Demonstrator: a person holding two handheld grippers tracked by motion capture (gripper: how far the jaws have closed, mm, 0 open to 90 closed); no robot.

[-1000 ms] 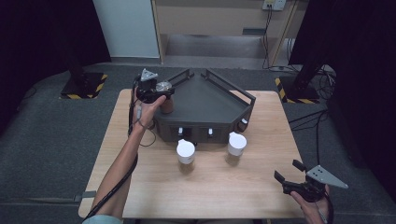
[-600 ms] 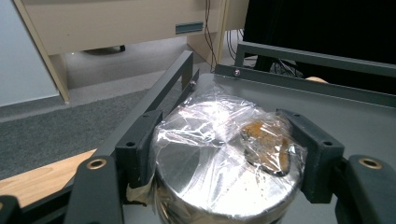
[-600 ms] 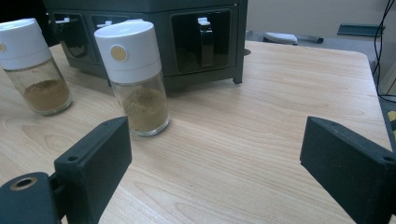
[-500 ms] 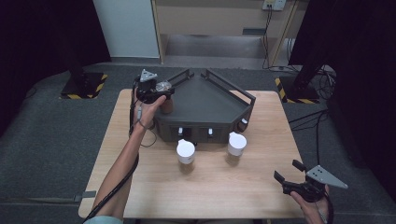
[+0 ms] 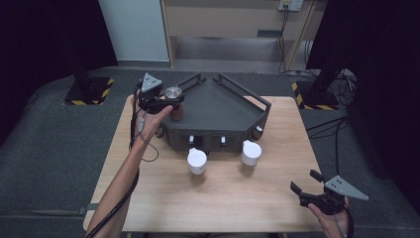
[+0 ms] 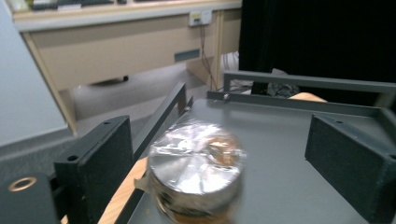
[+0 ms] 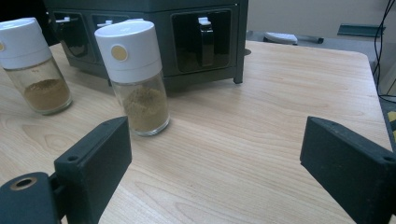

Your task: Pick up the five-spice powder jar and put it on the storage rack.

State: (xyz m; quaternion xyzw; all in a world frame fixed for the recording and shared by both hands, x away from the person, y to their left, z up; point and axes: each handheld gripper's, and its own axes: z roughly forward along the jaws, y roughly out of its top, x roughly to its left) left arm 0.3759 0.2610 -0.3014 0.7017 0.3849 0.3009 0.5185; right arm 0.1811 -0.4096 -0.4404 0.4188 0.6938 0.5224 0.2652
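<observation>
Your left gripper (image 5: 168, 101) sits at the rack's (image 5: 218, 106) left corner; its jaws have just been opening and now stand wide. The foil-topped jar (image 6: 196, 170) rests between them on the rack's grey top, nearer the left jaw, pads clear of it. Your right gripper (image 5: 308, 182) hangs spread over bare table (image 7: 261, 140), holding nothing. Two white-capped spice jars (image 7: 135, 77) stand ahead and to its left, the rack's front behind them.

The silver-capped jar (image 6: 196, 175) between the left gripper's (image 6: 224, 163) open jaws is blurred, its base cut off by the lower edge.
</observation>
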